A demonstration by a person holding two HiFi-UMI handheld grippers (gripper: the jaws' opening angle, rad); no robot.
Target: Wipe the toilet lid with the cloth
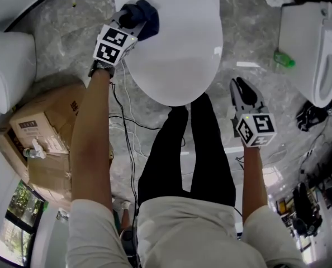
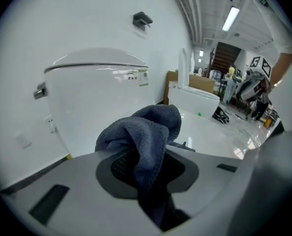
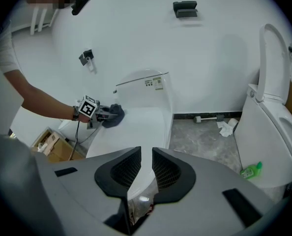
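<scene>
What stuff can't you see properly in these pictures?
Head view: the cloth hides the bit of toilet lid under it.
Left gripper view: the cloth covers the spot where the jaws pinch it, and the tank sticker is too small to read.
Head view: the second toilet is cut off by the right edge.
Right gripper view: the green bottle is too small to read any print on it.

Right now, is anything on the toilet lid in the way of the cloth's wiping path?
Nothing visible. The left gripper holds the dark cloth at the back left edge of the toilet lid, and the rest of the lid is bare. The right gripper hangs open beside it, off the lid.
</scene>
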